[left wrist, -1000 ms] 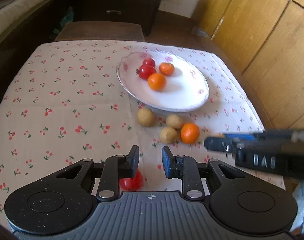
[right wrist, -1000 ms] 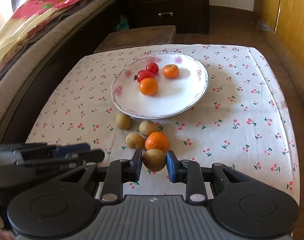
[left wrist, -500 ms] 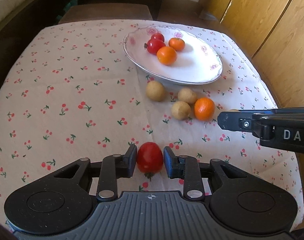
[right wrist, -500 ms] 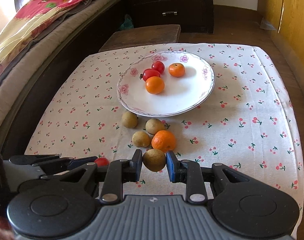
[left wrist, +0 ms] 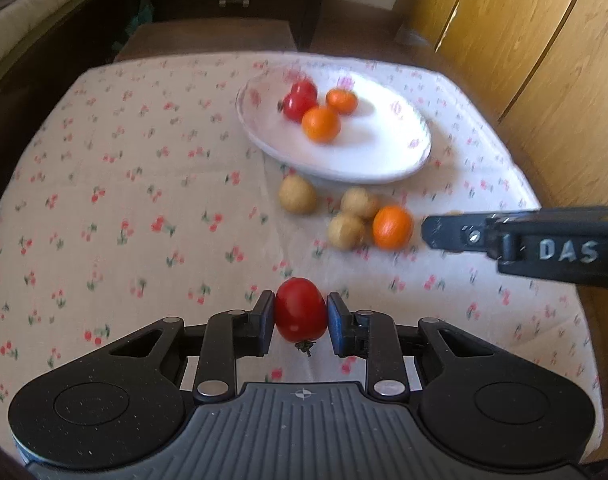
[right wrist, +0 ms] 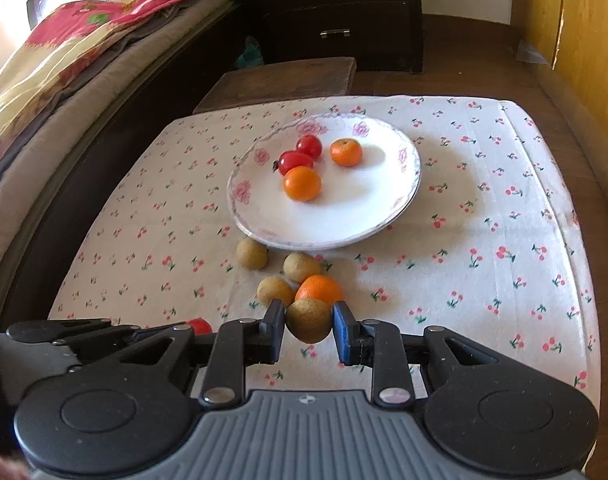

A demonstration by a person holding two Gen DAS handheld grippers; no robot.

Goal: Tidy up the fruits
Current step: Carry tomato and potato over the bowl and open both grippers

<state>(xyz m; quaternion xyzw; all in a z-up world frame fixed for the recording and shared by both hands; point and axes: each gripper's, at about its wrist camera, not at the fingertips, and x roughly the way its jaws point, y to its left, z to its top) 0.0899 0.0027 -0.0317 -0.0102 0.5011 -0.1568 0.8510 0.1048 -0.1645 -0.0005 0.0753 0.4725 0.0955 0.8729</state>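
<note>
My left gripper (left wrist: 299, 316) is shut on a red tomato (left wrist: 300, 309) and holds it above the cloth near the table's front. My right gripper (right wrist: 308, 322) is shut on a brown round fruit (right wrist: 308, 320), just in front of a loose orange (right wrist: 319, 289). A white flowered plate (right wrist: 344, 216) holds two tomatoes (right wrist: 295, 160) and two oranges (right wrist: 301, 183). Three brown fruits (right wrist: 252, 254) lie on the cloth in front of the plate. The right gripper also shows in the left wrist view (left wrist: 440, 230), and the held tomato in the right wrist view (right wrist: 199, 326).
The table has a cherry-print cloth (right wrist: 484, 240). A bed (right wrist: 63, 60) runs along the left. A dark stool (right wrist: 279, 80) and a dresser (right wrist: 344, 12) stand beyond the table. Wooden cabinets (left wrist: 544, 60) are on the right.
My left gripper closed on the red tomato and lifted it off the cloth. My right gripper kept hold of the brown fruit and rose slightly.
</note>
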